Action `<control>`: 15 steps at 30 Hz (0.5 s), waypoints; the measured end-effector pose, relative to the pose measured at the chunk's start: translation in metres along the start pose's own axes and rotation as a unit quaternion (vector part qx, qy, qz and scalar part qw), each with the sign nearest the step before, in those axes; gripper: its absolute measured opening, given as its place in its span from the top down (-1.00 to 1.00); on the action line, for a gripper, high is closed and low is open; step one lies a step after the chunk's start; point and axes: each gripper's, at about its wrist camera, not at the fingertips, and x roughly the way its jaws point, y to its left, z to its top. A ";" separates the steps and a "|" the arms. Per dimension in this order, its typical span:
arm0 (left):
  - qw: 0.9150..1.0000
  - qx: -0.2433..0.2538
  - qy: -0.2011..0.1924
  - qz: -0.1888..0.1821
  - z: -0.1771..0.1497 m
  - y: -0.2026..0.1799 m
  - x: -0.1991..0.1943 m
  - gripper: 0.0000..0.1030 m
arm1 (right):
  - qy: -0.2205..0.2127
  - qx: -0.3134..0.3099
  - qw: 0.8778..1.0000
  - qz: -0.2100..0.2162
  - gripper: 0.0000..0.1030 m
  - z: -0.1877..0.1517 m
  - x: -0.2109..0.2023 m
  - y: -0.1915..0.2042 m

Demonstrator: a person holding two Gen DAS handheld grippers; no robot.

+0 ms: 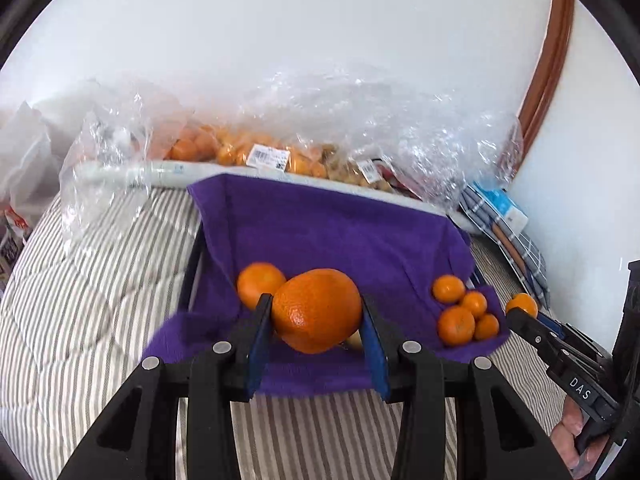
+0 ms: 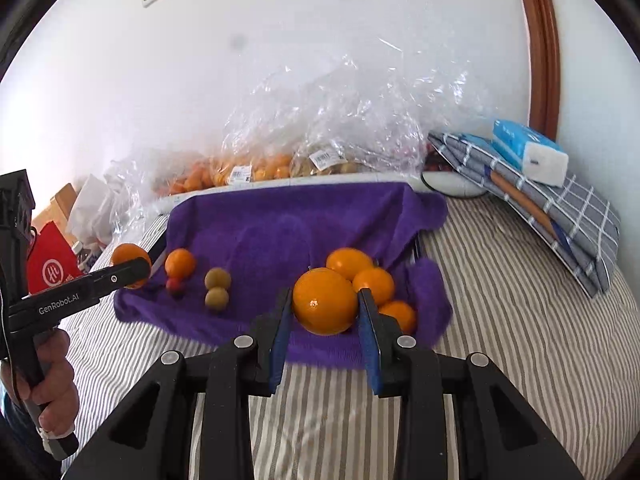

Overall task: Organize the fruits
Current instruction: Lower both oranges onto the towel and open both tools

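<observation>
We see the left gripper (image 1: 316,316) with its fingers (image 1: 258,332) clamped on a large orange (image 1: 318,310), held at lower centre of the left wrist frame over the purple towel (image 1: 320,224). A second orange (image 1: 258,282) sits just behind it, toward the left. We see the right gripper (image 2: 325,312) with its fingers (image 2: 370,320) clamped on a smaller orange (image 2: 325,300), low in the centre of the right wrist frame — directly in front of a cluster of oranges (image 2: 372,284) on the towel's right side. Two greenish-brown fruits (image 2: 217,288) and a small red fruit (image 2: 175,286) lie centre-left on the towel. The towel rests on a striped bed (image 2: 500,300). Clear plastic bags of fruit (image 2: 280,164) line the wall across the upper middle — a folded checked cloth (image 2: 568,220) lies at right.
</observation>
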 end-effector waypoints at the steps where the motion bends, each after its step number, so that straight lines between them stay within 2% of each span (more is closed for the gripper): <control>1: 1.000 -0.002 -0.002 0.000 0.005 0.001 0.005 0.23 | -0.001 -0.003 1.000 0.001 0.38 0.005 0.006 0.001; 7: 1.000 -0.010 0.000 0.001 0.025 0.000 0.035 0.23 | 0.005 -0.014 0.999 0.030 0.38 0.025 0.038 0.008; 11: 1.000 0.004 -0.004 0.016 0.025 -0.006 0.048 0.23 | 0.003 -0.038 0.998 0.039 0.38 0.026 0.054 0.018; 15: 1.000 -0.008 -0.003 0.002 0.018 0.000 0.056 0.23 | 0.004 -0.054 0.997 0.050 0.38 0.018 0.066 0.024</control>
